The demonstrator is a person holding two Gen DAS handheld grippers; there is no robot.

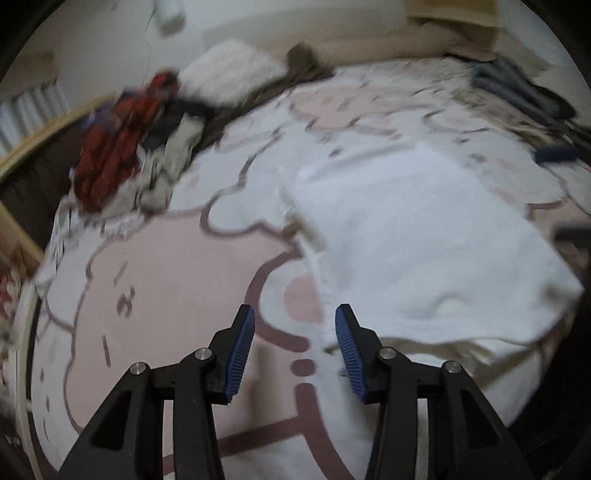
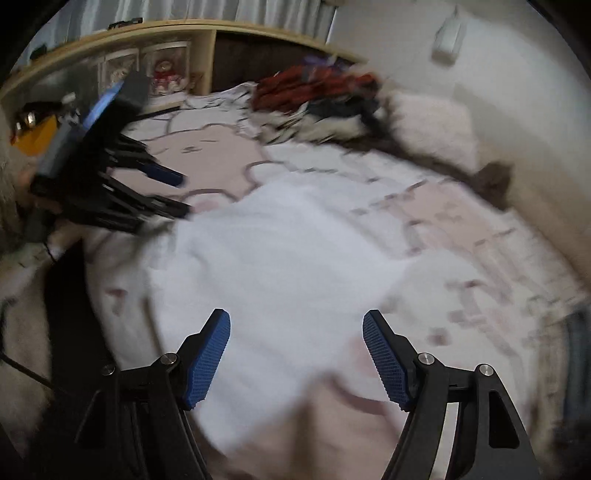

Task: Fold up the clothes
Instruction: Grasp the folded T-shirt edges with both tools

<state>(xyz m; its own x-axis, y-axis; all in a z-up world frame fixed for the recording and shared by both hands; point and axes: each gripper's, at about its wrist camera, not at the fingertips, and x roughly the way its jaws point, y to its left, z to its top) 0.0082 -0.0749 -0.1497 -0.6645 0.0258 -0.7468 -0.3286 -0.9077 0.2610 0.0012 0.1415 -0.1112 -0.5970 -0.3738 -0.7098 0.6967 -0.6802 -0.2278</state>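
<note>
A white garment (image 1: 417, 236) lies spread on a bed, on a pink-and-white cartoon blanket (image 1: 173, 266), its long axis running away from the left gripper (image 1: 294, 350) toward the far side; blur hides which end is which. Both the left gripper and the right gripper (image 2: 296, 354) stand wide apart and hold nothing, the right one hovering over the garment's near edge. A heap of red and dark clothes (image 1: 125, 147) sits near a white pillow (image 1: 229, 70) by the wall, with a wooden shelf (image 2: 177, 29) beyond.
</note>
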